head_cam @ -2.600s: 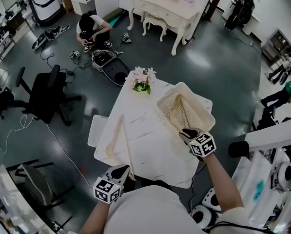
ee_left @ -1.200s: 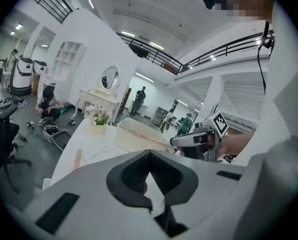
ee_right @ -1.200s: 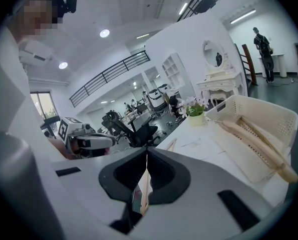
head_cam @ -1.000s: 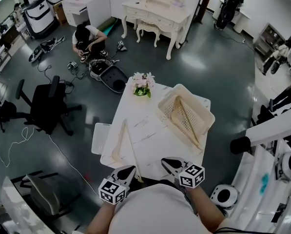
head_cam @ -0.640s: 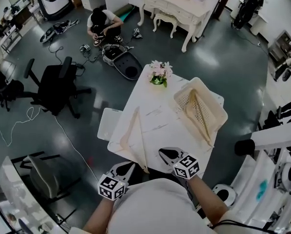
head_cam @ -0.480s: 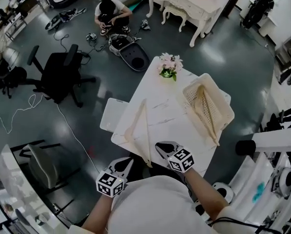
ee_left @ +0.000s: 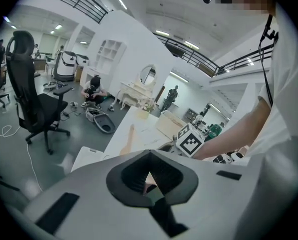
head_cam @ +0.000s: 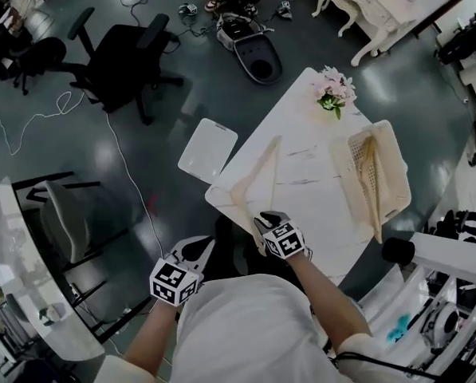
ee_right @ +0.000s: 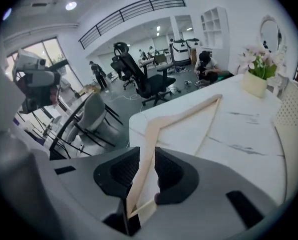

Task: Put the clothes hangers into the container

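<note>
Right jaws just opening — hanger (ee_right: 151,131) between, end hidden

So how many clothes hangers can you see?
2. One pale wooden clothes hanger lies flat on the white table, at its near edge. The other lies inside the cream plastic basket. More could hide beneath it.

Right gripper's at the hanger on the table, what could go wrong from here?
One: the right gripper has just been opening its jaws, and the hanger runs between them ungripped, near its end; gripped that far out it may swing or slip.
Two: the hanger lies close to the table edge, so a nudge could push it off.
Three: the basket holds another hanger, which might snag this one.
</note>
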### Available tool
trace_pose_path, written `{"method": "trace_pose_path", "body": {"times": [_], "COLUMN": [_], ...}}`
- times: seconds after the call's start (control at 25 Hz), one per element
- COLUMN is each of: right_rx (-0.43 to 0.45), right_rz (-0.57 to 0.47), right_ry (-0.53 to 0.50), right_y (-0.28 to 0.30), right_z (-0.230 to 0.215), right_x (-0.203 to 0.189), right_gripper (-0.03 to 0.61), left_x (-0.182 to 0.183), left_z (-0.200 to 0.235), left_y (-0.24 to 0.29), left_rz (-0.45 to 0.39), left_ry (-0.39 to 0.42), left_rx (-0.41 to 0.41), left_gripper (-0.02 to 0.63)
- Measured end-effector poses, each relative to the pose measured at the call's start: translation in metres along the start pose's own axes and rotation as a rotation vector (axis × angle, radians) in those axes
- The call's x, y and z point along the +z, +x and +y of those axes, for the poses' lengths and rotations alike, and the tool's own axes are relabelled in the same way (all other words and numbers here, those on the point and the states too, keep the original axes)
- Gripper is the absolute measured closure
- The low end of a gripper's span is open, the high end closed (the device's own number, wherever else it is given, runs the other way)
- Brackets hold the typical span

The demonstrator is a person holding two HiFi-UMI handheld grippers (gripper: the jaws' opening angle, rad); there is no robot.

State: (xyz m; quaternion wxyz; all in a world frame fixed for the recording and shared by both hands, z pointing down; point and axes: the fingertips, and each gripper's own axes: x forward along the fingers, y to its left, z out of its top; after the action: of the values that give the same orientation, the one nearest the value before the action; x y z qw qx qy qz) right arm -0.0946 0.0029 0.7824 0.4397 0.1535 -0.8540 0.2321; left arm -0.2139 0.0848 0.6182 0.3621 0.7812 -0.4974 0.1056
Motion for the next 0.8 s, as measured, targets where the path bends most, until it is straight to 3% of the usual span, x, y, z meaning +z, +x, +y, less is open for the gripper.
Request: {"method": "trace_pose_path", "body": {"times": [0.4, 0.52, 0.64, 0.8], "right_rx": [-0.092, -0.173, -0.251, -0.207], "right_rz": [0.139, 0.169, 0.178, 0.148], "right_ry": [0.031, 0.003, -0.013, 0.047], "right_y": [0.063, 0.068, 0.069, 0.072], "right_z": [0.001, 0.001, 0.003, 0.011], "right_x": [-0.020, -0.022, -0.021, -0.018], "right_gripper": [0.437, 0.433, 0.471, 0.485], "left_x": [-0.008, -0.010, -0.010, -0.012], "left_z": [0.047, 0.053, 0.059, 0.061], "left_y": [-0.031, -0.036, -0.041, -0.043], "left_rz": [0.017, 0.023, 0.022, 0.026], "left_ry": [-0.048, -0.054, -0.063, -0.064], "left_rx": [0.074, 0.091, 0.102, 0.095], "left_gripper": [0.606, 0.606, 0.606, 0.606]}}
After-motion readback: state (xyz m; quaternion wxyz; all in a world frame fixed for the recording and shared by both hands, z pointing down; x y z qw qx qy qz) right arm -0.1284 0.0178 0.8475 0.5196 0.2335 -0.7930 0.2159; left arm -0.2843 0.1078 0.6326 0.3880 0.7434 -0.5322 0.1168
